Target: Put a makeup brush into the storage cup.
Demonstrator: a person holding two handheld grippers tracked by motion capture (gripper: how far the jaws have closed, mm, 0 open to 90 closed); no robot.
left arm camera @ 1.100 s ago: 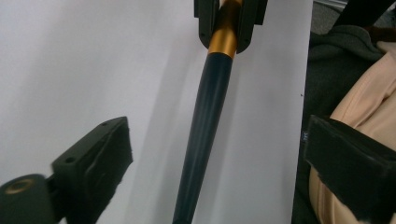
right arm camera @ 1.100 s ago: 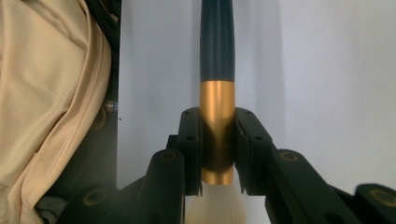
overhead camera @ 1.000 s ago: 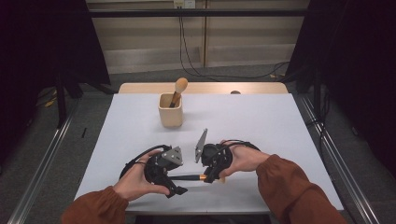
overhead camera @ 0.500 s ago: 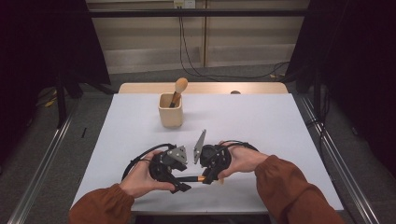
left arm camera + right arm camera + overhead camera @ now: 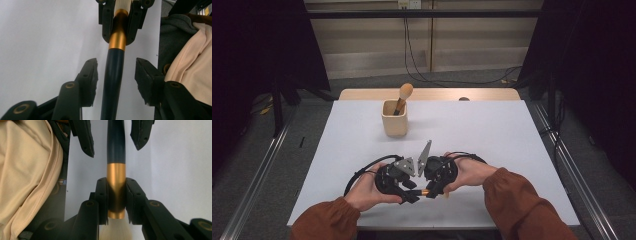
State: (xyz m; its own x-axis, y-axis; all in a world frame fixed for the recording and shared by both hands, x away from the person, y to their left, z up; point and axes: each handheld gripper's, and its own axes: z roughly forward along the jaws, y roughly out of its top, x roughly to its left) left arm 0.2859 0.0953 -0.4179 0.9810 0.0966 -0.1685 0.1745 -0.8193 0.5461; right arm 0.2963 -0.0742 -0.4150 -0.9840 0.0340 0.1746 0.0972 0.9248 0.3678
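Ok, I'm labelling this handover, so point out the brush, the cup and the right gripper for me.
brush [image 5: 113, 75], left gripper view, on its dark handle.
cup [image 5: 395, 125], high view, on its front wall.
right gripper [image 5: 116, 197], right gripper view, midway between its jaws, shut on the gold ferrule.

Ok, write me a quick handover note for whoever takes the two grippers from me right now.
Right gripper: shut on the makeup brush, fingers clamped on its gold ferrule, bristles toward its own camera.
Left gripper: open, jaws have just been closing around the brush's dark handle, but its fingers do not yet touch it.
Both meet low over the near edge of the white table.
The wooden cup, farther back, holds another brush.
Done: brush lifted and presented for a hand-to-hand pass.
Left: probably close the left gripper, release the right, then place the brush, likely in the cup.
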